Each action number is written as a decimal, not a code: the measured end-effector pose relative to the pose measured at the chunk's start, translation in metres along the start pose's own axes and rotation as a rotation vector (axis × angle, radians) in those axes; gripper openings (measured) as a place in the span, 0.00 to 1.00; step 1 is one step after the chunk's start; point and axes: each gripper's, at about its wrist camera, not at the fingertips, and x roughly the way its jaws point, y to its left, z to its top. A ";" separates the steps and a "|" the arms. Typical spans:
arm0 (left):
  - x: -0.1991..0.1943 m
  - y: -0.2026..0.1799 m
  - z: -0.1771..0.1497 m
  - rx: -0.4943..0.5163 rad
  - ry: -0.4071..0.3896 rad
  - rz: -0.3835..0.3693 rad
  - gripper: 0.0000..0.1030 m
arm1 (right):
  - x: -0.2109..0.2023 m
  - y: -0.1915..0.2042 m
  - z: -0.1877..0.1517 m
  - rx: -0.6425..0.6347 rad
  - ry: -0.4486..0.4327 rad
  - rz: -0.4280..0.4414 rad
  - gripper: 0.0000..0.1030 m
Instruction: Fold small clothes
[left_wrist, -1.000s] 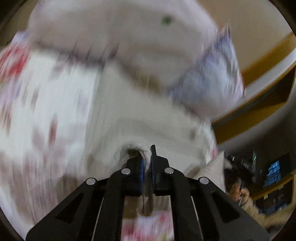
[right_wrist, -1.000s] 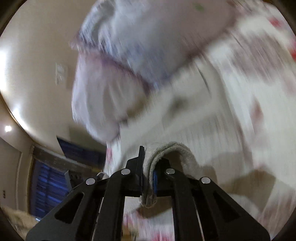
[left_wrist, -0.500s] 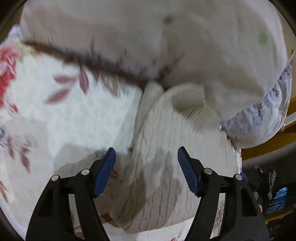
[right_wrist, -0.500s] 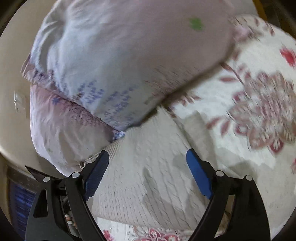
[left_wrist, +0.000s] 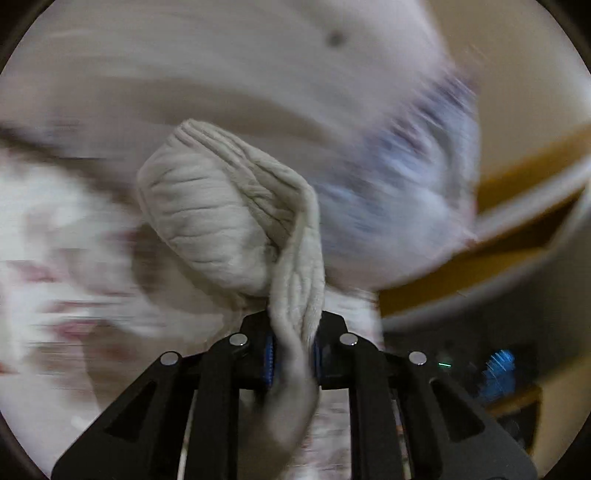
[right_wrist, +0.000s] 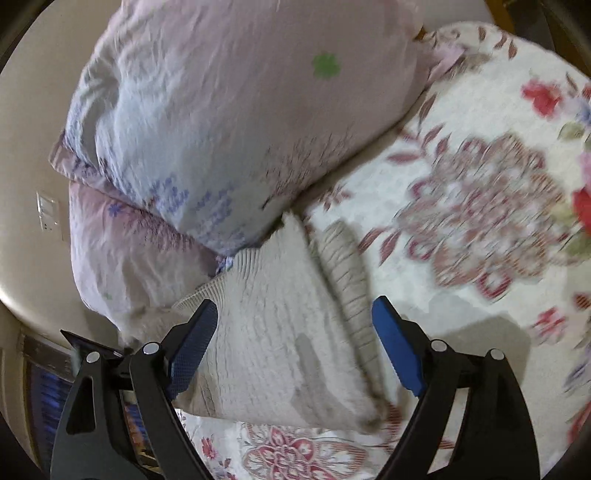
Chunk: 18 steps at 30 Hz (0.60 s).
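Note:
A cream knitted garment (right_wrist: 280, 332) lies on the flowered bedspread (right_wrist: 480, 206), its top edge against the pillows. My right gripper (right_wrist: 295, 350) is open above it, blue pads on either side, holding nothing. In the left wrist view my left gripper (left_wrist: 293, 354) is shut on a fold of the same cream knit (left_wrist: 229, 221), lifted off the bed, and the cloth bunches up in front of the fingers. The background there is motion-blurred.
Two stacked pillows (right_wrist: 229, 110) in pale pink and blue flowered cases lie just behind the garment. A beige wall with a switch plate (right_wrist: 46, 212) is at the left. A wooden bed frame (left_wrist: 517, 236) shows at the right of the left wrist view.
Both grippers let go of the garment half a second ago. Since then my left gripper has shut on the knit again and lifted it; my right gripper stays open.

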 end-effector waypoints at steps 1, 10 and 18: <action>0.021 -0.017 -0.003 0.003 0.020 -0.054 0.14 | -0.006 -0.004 0.005 0.000 -0.011 -0.004 0.85; 0.110 -0.047 -0.026 -0.031 0.064 -0.170 0.80 | -0.014 -0.029 0.023 -0.013 0.014 -0.042 0.85; 0.101 0.011 -0.029 0.108 0.179 0.292 0.83 | 0.056 -0.035 0.020 0.049 0.273 0.007 0.90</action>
